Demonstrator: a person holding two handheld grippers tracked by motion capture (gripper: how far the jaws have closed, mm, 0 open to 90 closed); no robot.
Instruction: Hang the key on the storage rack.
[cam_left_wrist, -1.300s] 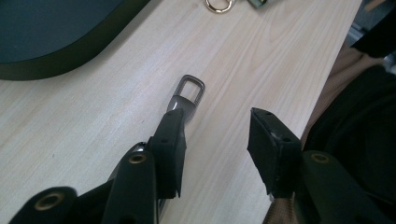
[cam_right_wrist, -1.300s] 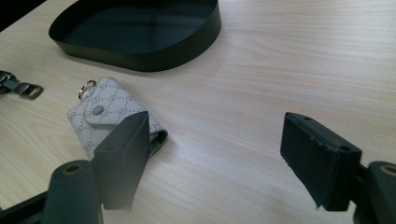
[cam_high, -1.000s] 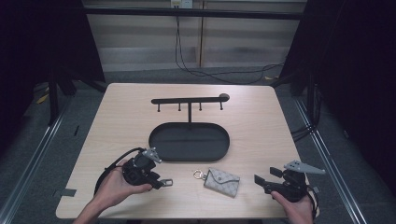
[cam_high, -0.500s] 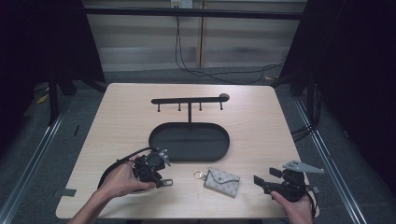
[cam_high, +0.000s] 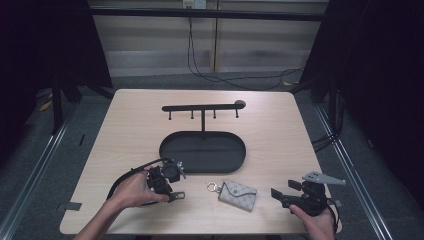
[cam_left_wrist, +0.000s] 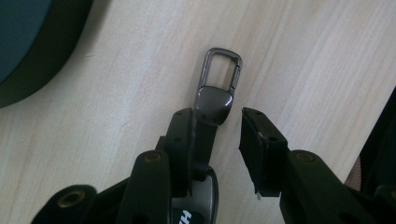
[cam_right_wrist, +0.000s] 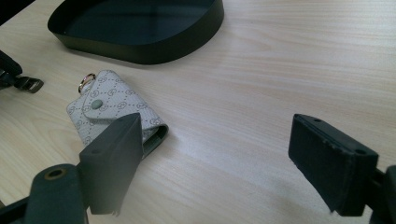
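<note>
- Pale wood counter (cam_high: 130, 120) under dark surroundings, black oval tray (cam_high: 172, 150) and hook rack (cam_high: 202, 107) at centre.
- Left gripper (cam_left_wrist: 219, 133) low over the counter, jaws apart, dark metal clasp (cam_left_wrist: 215, 88) lying against one jaw, seemingly lined up for pinching.
- Right gripper (cam_right_wrist: 215, 161) wide apart, holding nothing, near the counter's front edge.
- Patterned key pouch (cam_right_wrist: 114, 112) flat between both grippers, just in front of the tray, within easy reach.

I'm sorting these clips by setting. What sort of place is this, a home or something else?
Probably a lab or recording rig, not a home: a bare wooden table ringed by dark curtains, loose cables on the floor behind it, and few props, among them a black hook stand and a small patterned pouch.
</note>
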